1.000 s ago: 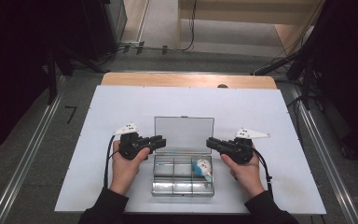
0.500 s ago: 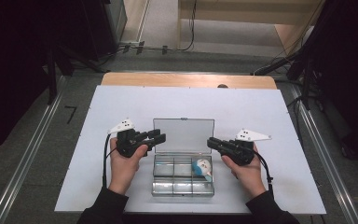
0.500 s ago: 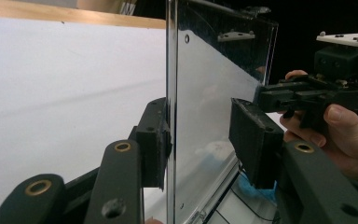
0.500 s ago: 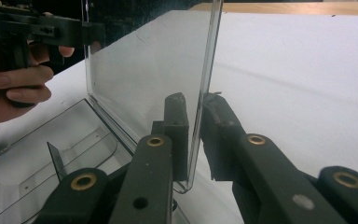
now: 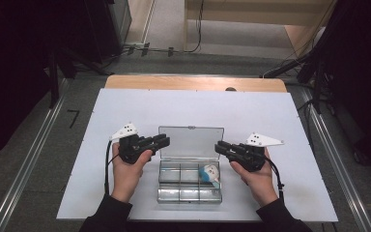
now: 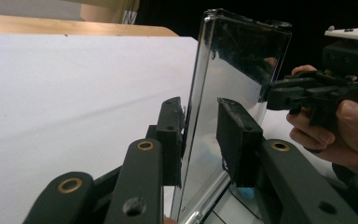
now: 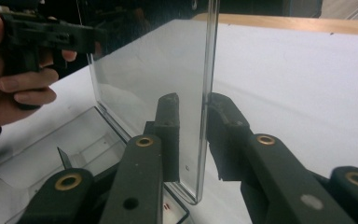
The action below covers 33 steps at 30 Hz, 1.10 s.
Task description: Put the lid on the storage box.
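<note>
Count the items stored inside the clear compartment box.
1. A small blue and white item lies in a right-hand compartment of the back row of the clear box. The other compartments look empty, though glare could hide something clear.

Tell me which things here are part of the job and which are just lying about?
In use: clear box, its raised lid, left gripper, right gripper, blue-white item inside.
Lying about: white table, floor cables.
</note>
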### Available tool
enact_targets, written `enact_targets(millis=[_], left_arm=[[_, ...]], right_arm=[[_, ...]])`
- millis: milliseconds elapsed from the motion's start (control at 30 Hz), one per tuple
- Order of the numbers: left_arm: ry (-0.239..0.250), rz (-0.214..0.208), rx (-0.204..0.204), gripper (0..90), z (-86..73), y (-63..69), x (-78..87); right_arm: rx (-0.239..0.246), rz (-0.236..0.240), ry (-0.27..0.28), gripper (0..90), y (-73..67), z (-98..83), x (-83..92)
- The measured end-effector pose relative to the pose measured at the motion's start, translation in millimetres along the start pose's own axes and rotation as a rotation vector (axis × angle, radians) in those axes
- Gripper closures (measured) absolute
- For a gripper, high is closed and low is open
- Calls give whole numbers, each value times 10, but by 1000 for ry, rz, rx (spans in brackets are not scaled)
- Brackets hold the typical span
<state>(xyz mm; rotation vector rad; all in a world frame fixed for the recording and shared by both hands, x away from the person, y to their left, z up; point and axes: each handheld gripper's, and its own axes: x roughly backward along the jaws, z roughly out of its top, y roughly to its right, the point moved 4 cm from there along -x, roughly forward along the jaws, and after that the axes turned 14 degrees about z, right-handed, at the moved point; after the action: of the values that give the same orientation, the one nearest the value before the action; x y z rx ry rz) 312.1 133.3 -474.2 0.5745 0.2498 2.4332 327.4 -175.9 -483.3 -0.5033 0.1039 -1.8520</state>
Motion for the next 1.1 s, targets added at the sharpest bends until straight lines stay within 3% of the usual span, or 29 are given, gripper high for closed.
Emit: enact_targets(millis=[233,700,933,1100], left_arm=[[8,-19,-1,696,-20,23,43],[-1,-40,-20,657,-77,97,143],[-18,-45,-21,567,-117,112,175],[-22,-22,-29,508,-175,110,244]], right_arm=[[7,-8,18,690,-63,89,53],[15,-20,-2,680,-209,143,42],[21,-21,-1,681,-255,119,59],[32,-22,-2,678,-282,101,72]])
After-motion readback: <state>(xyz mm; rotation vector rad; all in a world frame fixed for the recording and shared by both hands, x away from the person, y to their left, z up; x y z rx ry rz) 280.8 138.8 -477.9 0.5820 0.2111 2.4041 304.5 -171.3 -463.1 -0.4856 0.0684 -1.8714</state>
